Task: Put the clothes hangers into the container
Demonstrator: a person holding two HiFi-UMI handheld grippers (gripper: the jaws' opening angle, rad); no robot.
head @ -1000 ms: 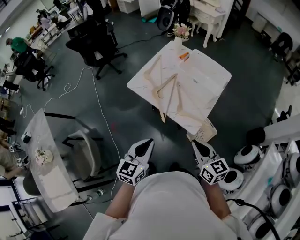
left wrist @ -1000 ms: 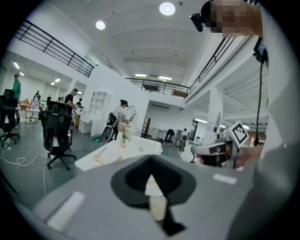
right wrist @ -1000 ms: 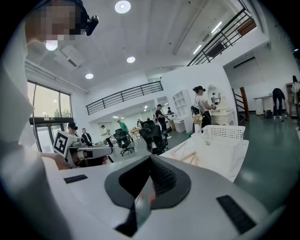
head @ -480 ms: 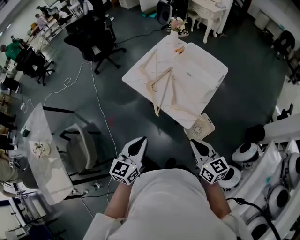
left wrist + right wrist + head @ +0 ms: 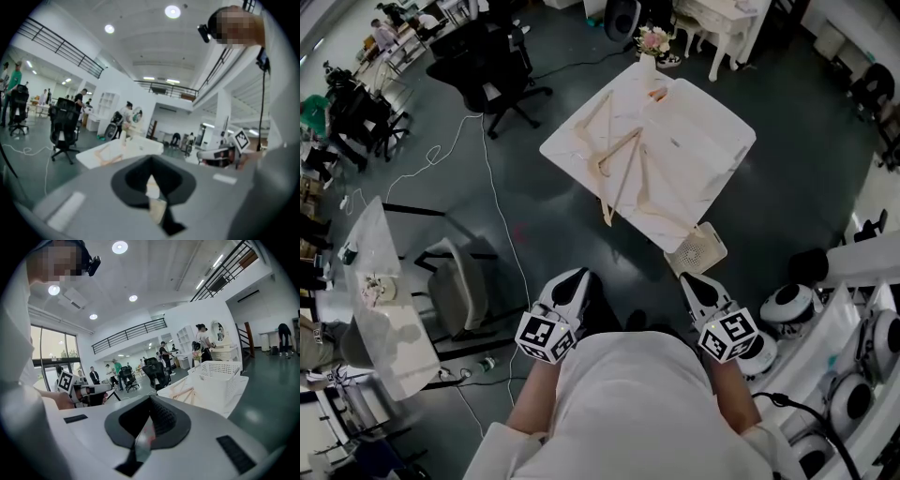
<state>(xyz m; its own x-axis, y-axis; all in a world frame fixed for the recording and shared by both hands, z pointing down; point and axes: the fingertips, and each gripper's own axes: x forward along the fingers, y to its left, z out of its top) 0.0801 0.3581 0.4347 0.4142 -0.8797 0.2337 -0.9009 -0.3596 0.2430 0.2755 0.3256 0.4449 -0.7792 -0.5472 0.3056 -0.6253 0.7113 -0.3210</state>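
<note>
Several wooden clothes hangers (image 5: 619, 167) lie in a loose pile on the left half of a white table (image 5: 572, 155) some way ahead of me. A white slotted container (image 5: 698, 150) stands on the table's right half; the right gripper view shows it (image 5: 216, 376) with the hangers (image 5: 183, 392) beside it. Both grippers are held close to my body, well short of the table. My left gripper (image 5: 580, 276) is shut and empty. My right gripper (image 5: 685, 279) is shut too, with nothing in it.
A small white basket (image 5: 695, 249) sits on the dark floor at the table's near corner. A vase of flowers (image 5: 653, 42) stands at the table's far edge. Black office chairs (image 5: 497, 80) and a white cable (image 5: 492, 187) are to the left, round white machines (image 5: 792, 309) to the right.
The table has slid slightly up and left in the head view. My left gripper has drifted left; the right one has hardly moved. Both stay shut.
</note>
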